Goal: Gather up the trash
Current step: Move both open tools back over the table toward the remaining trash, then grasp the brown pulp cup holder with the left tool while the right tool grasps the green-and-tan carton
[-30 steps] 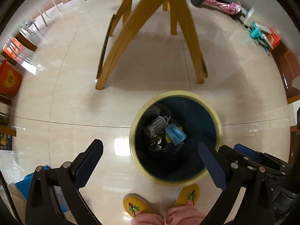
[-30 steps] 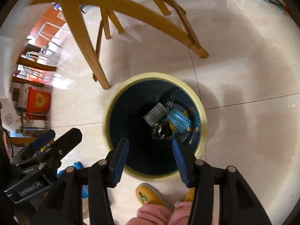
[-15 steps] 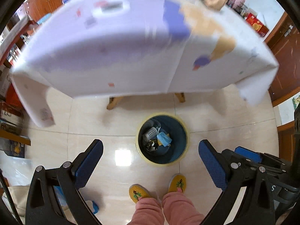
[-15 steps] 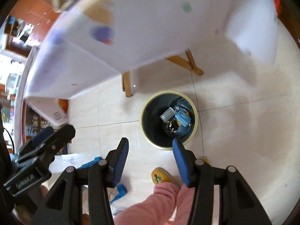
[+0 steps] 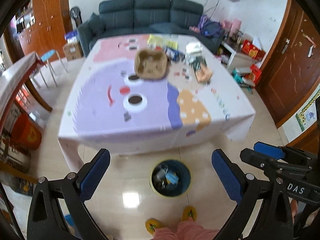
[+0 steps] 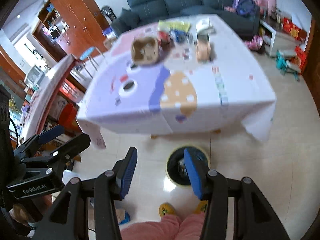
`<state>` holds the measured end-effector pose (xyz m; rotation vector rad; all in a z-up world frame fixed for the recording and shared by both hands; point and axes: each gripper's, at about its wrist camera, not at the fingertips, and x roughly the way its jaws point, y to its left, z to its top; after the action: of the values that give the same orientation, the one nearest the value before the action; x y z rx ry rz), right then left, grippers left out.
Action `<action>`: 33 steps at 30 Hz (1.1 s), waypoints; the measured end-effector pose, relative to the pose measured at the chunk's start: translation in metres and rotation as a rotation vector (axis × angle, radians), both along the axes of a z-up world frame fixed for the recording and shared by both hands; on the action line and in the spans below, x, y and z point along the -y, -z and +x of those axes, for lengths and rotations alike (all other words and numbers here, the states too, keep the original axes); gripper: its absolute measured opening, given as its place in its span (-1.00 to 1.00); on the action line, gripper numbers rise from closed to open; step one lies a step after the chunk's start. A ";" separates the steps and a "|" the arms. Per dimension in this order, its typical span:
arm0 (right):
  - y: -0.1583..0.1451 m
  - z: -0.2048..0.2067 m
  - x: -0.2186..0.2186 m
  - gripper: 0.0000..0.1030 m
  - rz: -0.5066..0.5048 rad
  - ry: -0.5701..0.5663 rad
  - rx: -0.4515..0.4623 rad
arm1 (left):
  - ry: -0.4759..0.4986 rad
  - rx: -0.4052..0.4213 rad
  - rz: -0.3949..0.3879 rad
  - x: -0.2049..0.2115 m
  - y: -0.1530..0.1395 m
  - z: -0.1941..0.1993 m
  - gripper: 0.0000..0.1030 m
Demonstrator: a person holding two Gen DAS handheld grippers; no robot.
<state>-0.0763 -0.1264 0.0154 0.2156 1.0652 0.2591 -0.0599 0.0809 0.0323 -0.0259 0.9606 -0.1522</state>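
Table [image 5: 236,118] with its patterned cloth lies ahead of and above both grippers; trash sits at its far end, well apart from either. Trash bin [image 5: 170,178] on the floor just below the near table edge, already holding scraps. Orange wrapper [image 5: 203,73] lies right of centre, long axis roughly running away from the person, so likely nearer the right gripper [image 6: 160,173]. Left gripper [image 5: 160,177] wide, empty; right half-spread, empty.

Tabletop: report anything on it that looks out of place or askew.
The far half of the table is cluttered: a brown basket, a crumpled white item and loose wrappers lie scattered there. Blur hides finer detail. The near half holds nothing loose. The bin on the floor stands upright.
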 end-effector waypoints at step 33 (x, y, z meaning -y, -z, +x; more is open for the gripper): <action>0.028 0.223 0.066 -0.03 -0.034 0.085 -0.028 | -0.087 0.026 0.124 -0.014 0.040 0.227 0.95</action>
<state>0.1467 -0.1926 -0.0131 0.2339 1.0845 0.1616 0.1676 0.0954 -0.0073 0.0480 0.9397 -0.0121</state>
